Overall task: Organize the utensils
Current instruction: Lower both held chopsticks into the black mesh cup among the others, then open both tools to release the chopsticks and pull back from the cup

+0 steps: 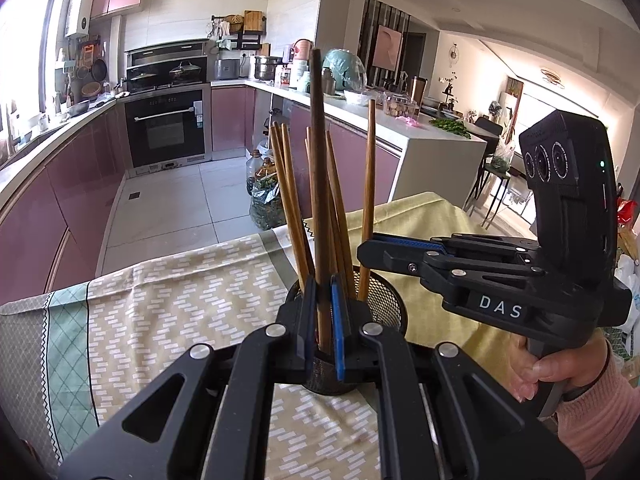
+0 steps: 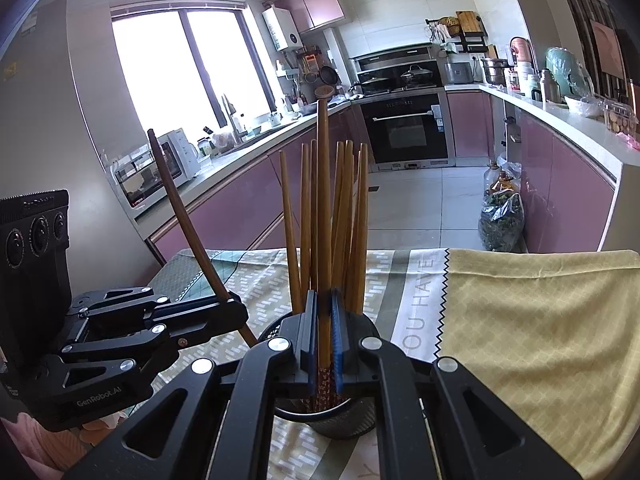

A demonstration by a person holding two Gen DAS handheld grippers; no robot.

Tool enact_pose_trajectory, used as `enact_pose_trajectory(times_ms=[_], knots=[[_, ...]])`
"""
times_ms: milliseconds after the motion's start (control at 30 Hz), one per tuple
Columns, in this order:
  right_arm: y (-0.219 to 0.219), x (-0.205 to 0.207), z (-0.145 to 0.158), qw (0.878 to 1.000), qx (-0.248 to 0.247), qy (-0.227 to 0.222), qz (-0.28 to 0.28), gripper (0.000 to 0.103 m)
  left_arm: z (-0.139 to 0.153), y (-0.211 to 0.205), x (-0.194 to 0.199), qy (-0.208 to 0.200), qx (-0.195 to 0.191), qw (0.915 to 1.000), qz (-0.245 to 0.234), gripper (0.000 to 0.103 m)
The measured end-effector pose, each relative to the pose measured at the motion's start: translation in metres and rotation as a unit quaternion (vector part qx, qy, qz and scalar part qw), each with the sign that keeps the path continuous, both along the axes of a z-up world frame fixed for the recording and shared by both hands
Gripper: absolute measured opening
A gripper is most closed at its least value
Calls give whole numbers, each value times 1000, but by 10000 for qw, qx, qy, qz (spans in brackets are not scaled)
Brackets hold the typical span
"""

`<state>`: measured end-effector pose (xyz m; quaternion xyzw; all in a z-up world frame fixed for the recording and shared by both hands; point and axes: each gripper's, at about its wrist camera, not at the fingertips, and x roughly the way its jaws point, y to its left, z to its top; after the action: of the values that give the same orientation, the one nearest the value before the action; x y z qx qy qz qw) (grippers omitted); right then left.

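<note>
My left claw (image 1: pixel 322 324) pinches 1 dark chopstick (image 1: pixel 318 160), my right claw (image 2: pixel 324 336) 1 lighter chopstick (image 2: pixel 323 200), both over the mesh holder (image 1: pixel 390 300). I should keep each upright, lowering slowly inside its rim.

The holder (image 1: pixel 384 308) base and the chopsticks' (image 1: pixel 340 200) lower ends hide behind the left gripper (image 1: pixel 320 320)
</note>
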<state>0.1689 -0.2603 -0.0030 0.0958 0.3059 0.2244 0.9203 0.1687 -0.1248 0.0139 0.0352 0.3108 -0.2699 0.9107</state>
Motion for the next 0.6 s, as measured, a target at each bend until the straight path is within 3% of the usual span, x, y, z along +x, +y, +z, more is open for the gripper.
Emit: enact_pose_trajectory(times_ms=[600], knots=[[-4,2,-14,9999,28,164,-24,8,-37,3,24,299,88,9993,227,9]])
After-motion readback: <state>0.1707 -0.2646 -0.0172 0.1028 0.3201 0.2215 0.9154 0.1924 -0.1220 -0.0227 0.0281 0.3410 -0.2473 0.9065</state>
